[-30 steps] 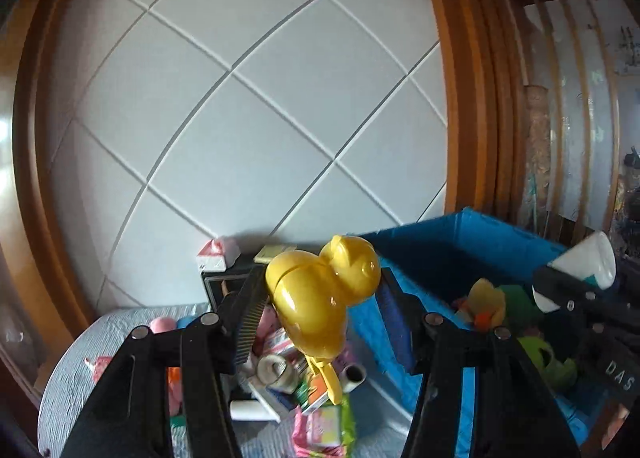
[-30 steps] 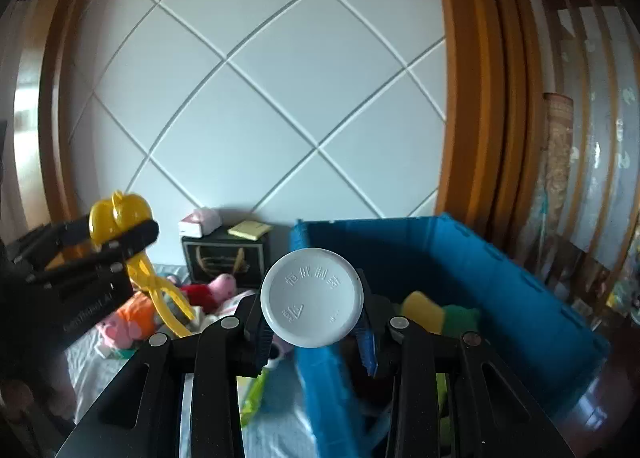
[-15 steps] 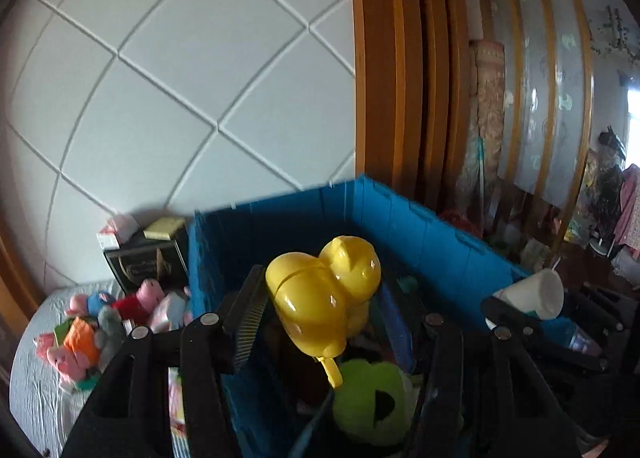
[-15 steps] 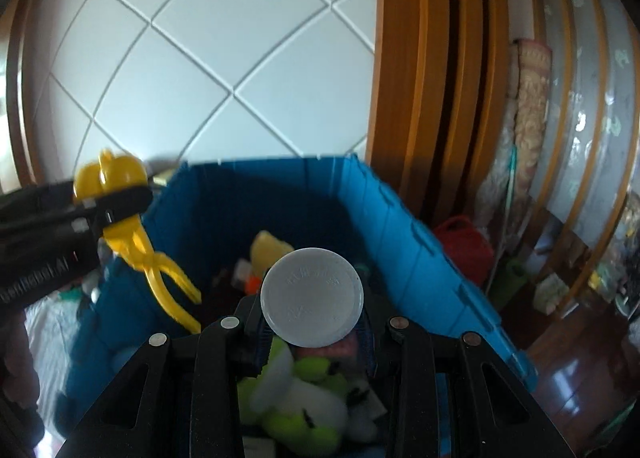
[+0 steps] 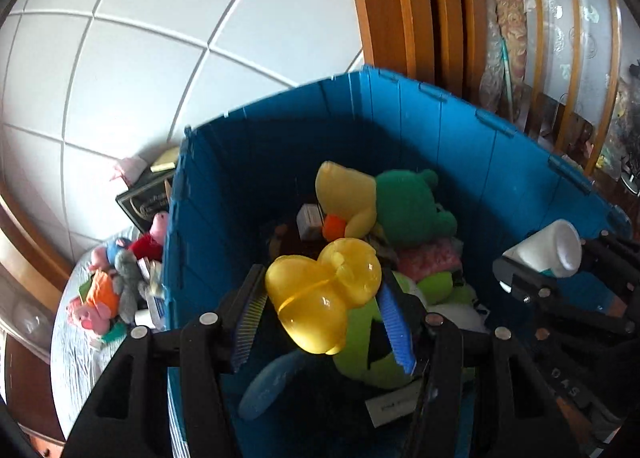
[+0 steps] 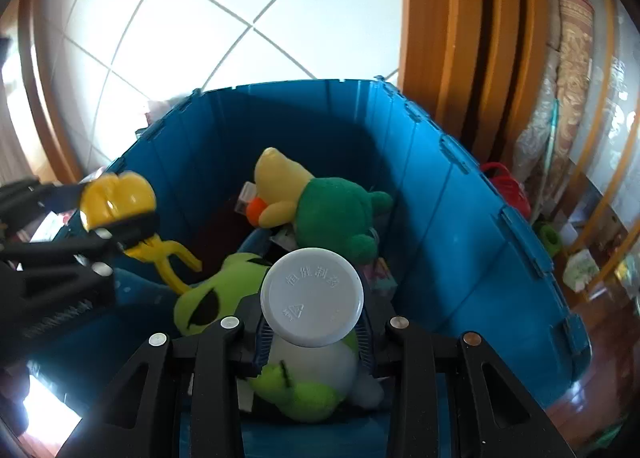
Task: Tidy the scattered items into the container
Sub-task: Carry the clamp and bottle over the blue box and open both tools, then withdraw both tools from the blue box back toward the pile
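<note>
A: Blue bin point(image 6: 460, 218) sits below both grippers, plush toys point(image 6: 336, 214) inside. Left gripper point(image 5: 320, 306)?
B: Clamped on yellow duck toy point(image 5: 324, 294), over the bin.
A: Right gripper point(image 6: 312, 322)?
B: Gripping white bottle point(image 6: 312, 292), angled downward.

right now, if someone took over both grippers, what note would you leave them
Left gripper: shut on the yellow duck-shaped plastic tong toy, held over the blue plastic crate.
Right gripper: shut on the white round-capped plastic bottle, also above the crate.
Done: plush toys, including a green frog plush, lie inside.
Left: release both items, then collect the small toys on the white cloth beside the crate.
</note>
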